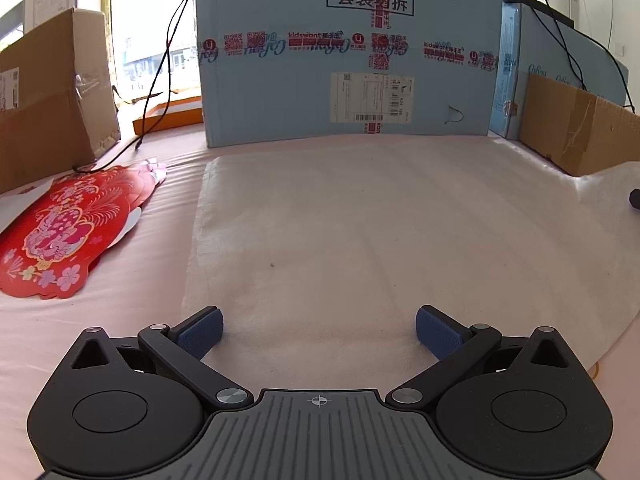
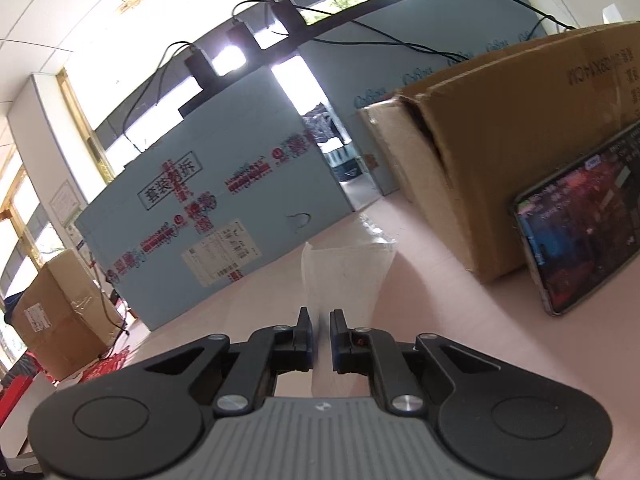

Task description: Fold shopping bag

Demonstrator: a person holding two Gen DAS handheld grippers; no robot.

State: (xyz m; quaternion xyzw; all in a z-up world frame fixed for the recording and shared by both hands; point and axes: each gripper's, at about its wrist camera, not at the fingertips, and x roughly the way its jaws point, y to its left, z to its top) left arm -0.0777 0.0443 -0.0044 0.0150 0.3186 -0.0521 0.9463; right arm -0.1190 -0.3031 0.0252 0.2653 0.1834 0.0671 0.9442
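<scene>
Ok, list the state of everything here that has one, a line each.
Shopping bag: spread flat on the table, one part lifted.
Left tongs: open, over the bag's near edge.
Right tongs: nearly shut on a raised part of the bag.
Phone: screen lit, leaning on a brown box.

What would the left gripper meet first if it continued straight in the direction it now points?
Probably the white shopping bag lying flat on the pink table: the left gripper is open and angled down at it. The blue carton stands further back, but depth is hard to judge.
</scene>
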